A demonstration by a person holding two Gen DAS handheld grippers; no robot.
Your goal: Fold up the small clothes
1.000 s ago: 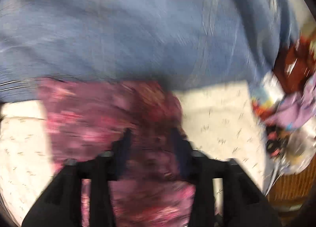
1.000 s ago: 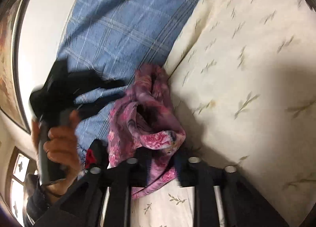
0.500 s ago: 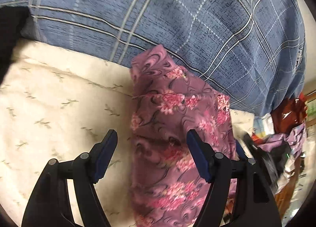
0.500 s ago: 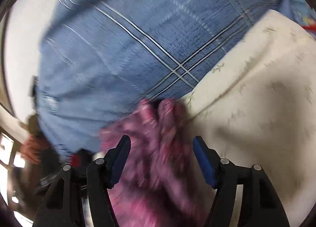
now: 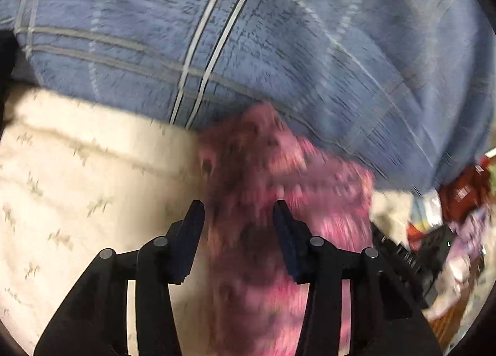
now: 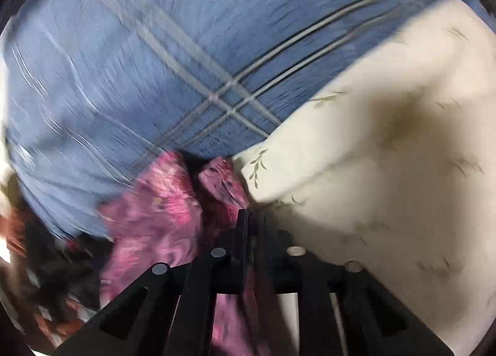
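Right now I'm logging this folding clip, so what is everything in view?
Floral garment: one, pink-purple, on the cream sheet below the blue blanket.
Plaid blanket: one, blue, across the top.
Cream sheet: one, leaf print, underneath.
Clothes pile: mixed colours, far right, blurred.
Left gripper: black, jaws just closing, garment between them.
Right gripper: black, jaws just closed, pinching the garment's edge.
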